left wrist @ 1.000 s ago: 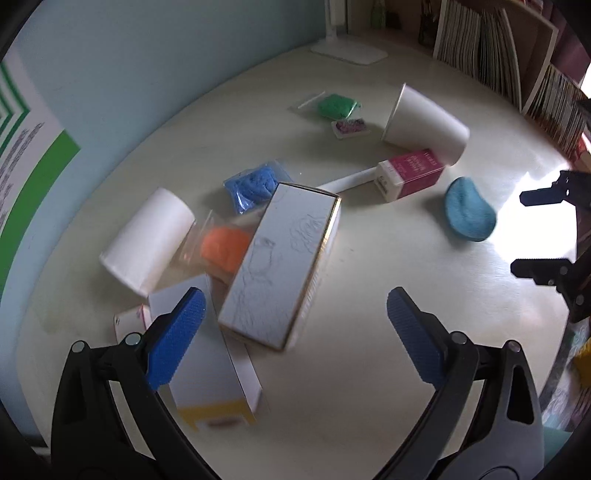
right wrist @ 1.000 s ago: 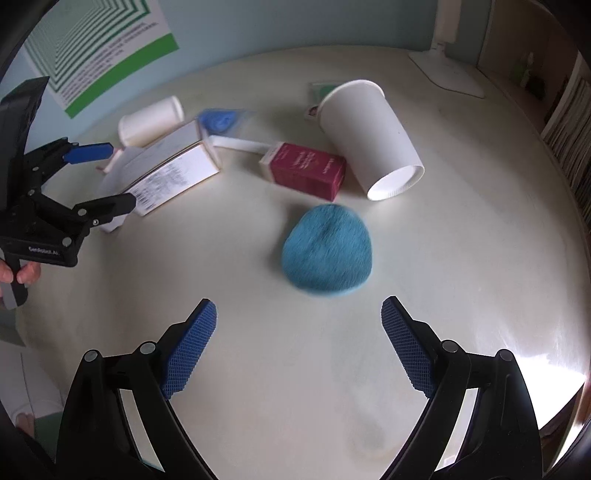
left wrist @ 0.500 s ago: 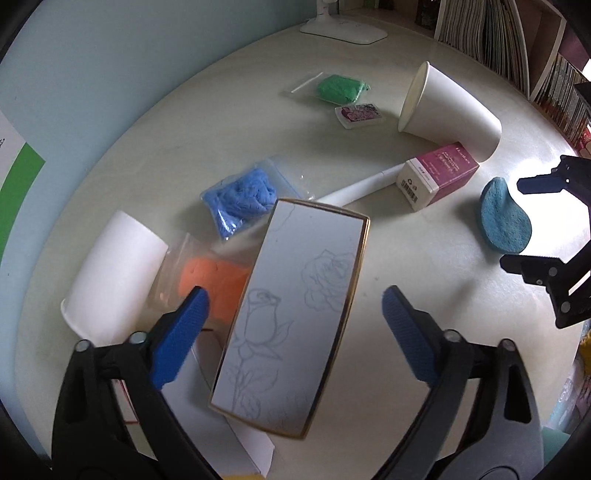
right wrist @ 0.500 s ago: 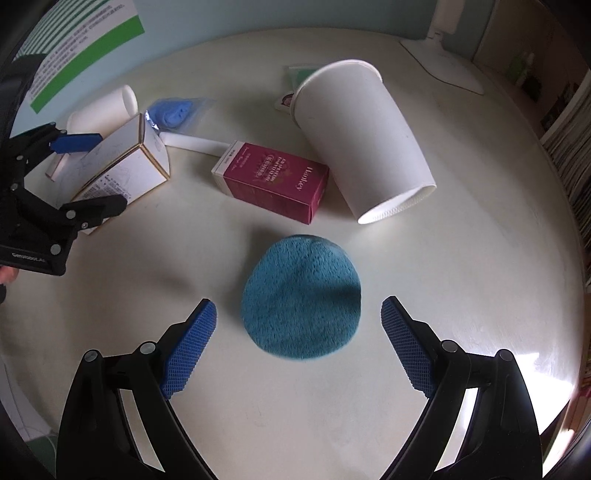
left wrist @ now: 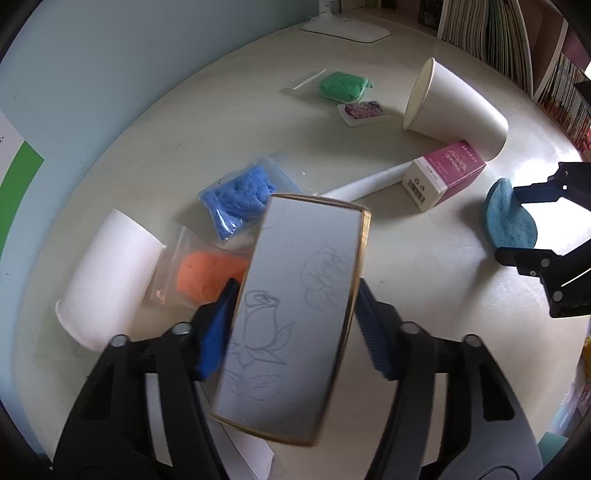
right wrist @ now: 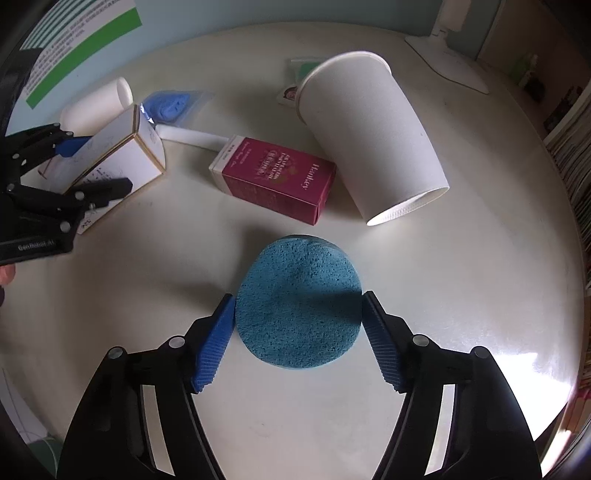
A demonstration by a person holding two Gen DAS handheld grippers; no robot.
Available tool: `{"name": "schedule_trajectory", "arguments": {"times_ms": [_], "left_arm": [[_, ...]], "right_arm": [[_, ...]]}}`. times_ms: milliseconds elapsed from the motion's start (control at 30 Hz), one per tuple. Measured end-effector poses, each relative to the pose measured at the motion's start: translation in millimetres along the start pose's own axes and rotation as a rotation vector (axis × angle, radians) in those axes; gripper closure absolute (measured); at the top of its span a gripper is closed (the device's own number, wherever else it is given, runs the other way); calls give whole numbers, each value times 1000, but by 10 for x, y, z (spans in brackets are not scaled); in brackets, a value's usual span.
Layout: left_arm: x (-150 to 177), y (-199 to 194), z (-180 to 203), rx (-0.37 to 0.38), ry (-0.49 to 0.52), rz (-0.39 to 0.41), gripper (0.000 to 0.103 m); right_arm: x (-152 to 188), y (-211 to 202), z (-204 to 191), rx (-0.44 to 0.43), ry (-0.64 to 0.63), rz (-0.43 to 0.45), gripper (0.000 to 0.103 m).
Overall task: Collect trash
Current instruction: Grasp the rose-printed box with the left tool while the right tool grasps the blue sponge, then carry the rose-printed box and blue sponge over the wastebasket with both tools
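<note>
A white box with a rose drawing and gold edges [left wrist: 306, 258] lies between the blue pads of my left gripper [left wrist: 295, 328]. The jaws are closing and both pads touch its long sides. In the right wrist view the same box [right wrist: 122, 162] sits in my left gripper [right wrist: 96, 162]. A round blue sponge [right wrist: 295, 295] lies flat on the table between the pads of my right gripper [right wrist: 299, 332], whose jaws are closing with the pad tips against the sponge's sides. From the left wrist view the sponge [left wrist: 513, 225] shows between the right gripper's [left wrist: 506, 221] black fingers.
On the cream table [right wrist: 461, 277] lie a large paper cup [right wrist: 369, 133], a magenta carton [right wrist: 273, 177], a second cup [left wrist: 107, 277], bags of blue [left wrist: 240, 192], orange [left wrist: 207, 273] and green [left wrist: 343, 86] clay, and a white tube [left wrist: 365, 182]. Books [left wrist: 498, 33] line the far right.
Both grippers sank over their objects and their jaws narrowed. The left pads now bracket the white box. The right pads now bracket the blue sponge.
</note>
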State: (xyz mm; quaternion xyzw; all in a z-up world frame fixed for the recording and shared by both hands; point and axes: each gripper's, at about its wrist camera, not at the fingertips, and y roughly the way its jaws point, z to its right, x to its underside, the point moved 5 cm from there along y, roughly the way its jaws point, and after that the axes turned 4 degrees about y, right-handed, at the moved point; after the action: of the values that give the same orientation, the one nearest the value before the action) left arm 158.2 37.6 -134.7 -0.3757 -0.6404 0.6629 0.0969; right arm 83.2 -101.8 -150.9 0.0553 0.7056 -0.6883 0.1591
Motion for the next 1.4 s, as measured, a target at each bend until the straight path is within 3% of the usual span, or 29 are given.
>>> {"name": "schedule_trajectory", "arguments": {"times_ms": [167,467,800,1033,1400], "left_arm": [[-13,-40,28,2,-2,1,56],[-80,-232,111,-9,10,20,56],[-207,-550,503,-16,54,52,56],[-216,-634,1001,13,105,62,56],[-265,-771,2030,100,237,91,56]], "right_arm": [[51,-31,17,-7,1,1,34],[47,-114,157,-29,28,24,34],[240,-391,439,-41,91,85,34],[579,-629,702,-38,151,120,34],[1519,-1032,1220,10,305,149,34]]}}
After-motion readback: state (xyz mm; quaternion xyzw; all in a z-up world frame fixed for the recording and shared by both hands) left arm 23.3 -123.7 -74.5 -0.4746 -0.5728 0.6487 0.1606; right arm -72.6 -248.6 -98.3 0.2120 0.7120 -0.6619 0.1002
